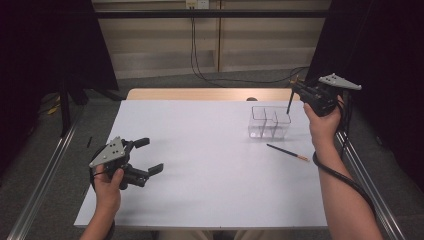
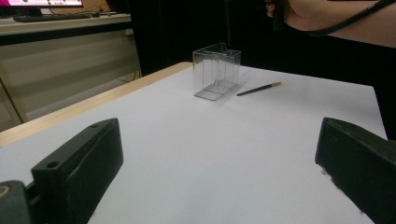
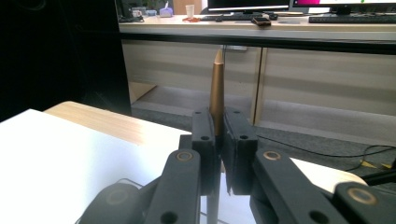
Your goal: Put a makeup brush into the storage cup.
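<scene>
My right gripper (image 1: 294, 86) hangs above the back right of the table, shut on a thin brush (image 1: 289, 103). The brush's dark handle points down toward a clear divided box (image 1: 270, 122); its lower end is at or just inside the box's rim. In the right gripper view the jaws (image 3: 217, 135) pinch the brush, and its brown end (image 3: 217, 86) sticks up. A second brush (image 1: 287, 152) lies flat on the sheet just in front of the box. My left gripper (image 1: 149, 155) rests low at the front left, open, nothing between its fingers (image 2: 79, 168).
A white sheet (image 1: 200, 170) covers the table, with a wooden strip (image 1: 200, 94) bare at the far edge. Metal rails run along both sides. Cables trail over the floor beyond. The left gripper view shows the box (image 2: 216, 71) and the lying brush (image 2: 258, 89) far ahead.
</scene>
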Demonstrator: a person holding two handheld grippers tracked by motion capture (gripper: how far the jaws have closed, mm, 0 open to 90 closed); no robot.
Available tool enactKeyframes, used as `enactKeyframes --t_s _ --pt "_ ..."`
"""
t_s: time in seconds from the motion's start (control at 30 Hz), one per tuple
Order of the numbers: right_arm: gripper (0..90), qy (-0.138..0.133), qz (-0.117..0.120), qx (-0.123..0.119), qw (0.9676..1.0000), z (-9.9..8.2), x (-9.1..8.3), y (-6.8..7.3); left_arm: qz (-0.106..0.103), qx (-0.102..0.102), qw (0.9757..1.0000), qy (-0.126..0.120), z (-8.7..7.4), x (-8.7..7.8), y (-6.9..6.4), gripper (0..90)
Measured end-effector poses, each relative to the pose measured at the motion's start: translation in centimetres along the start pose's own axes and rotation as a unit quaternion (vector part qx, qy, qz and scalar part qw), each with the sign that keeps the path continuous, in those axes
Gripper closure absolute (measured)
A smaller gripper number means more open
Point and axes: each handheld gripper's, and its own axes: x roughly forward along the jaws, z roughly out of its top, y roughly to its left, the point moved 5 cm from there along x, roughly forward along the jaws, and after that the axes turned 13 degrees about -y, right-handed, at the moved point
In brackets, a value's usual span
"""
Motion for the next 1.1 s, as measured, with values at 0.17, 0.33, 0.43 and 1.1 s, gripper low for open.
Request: enactKeyframes --t_s 0.17,0.33,0.43,1.1 --pt "83.8 0.002 0.007 -0.01 0.9999 0.1 -0.2 0.4 0.0 0.002 1.0 0.002 0.0 0.0 0.0 0.9" --pt "83.8 0.003 0.011 -0.011 0.9999 0.0 -0.4 0.6 0.0 0.001 1.0 0.002 0.0 0.0 0.0 0.9" --pt "83.8 0.003 0.014 -0.012 0.9998 -0.2 -0.5 0.6 0.0 0.002 1.0 0.001 0.1 0.0 0.0 0.9" --pt "83.8 0.008 0.015 -0.007 0.9998 -1.0 -1.5 0.6 0.0 0.001 1.0 -0.001 0.1 0.0 -0.1 0.9"
